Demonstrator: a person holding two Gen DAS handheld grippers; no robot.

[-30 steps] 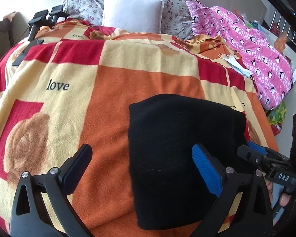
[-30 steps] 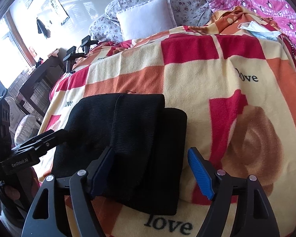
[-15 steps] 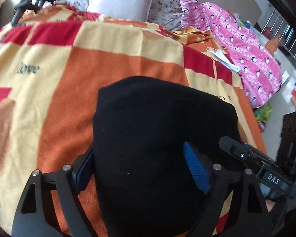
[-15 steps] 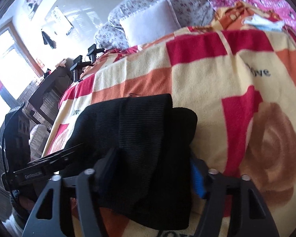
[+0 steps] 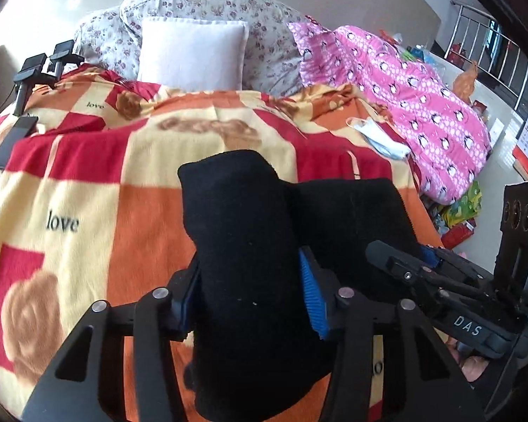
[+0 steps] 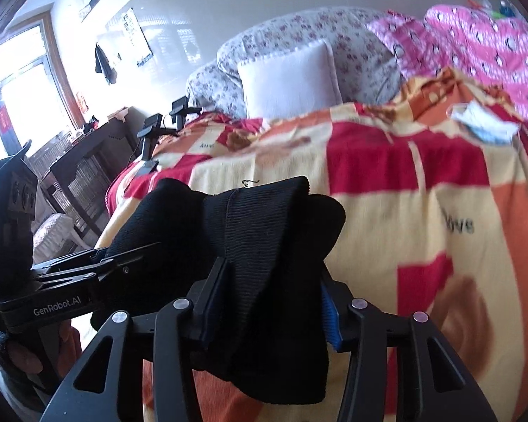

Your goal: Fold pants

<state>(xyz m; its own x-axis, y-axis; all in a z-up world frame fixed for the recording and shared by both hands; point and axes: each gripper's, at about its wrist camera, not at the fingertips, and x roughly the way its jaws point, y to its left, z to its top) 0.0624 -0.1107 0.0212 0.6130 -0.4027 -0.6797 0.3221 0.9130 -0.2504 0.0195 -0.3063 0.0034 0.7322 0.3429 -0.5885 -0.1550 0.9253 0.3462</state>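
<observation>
Both grippers clamp the folded black pants [image 5: 250, 246] side by side, the left gripper [image 5: 250, 299] on one thick bundle, the right gripper [image 6: 267, 302] on the ribbed waistband end, apparently lifting the fold's near edge off the blanket [image 5: 88, 183] ahead.

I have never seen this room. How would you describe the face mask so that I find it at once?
Start from the big checked blanket in red, orange and cream that covers the bed. Follow it to its far right edge, just before the pink penguin quilt. There lies the face mask, a small, crumpled, pale blue-and-white thing, the only plain light item on the loud pattern.
</observation>
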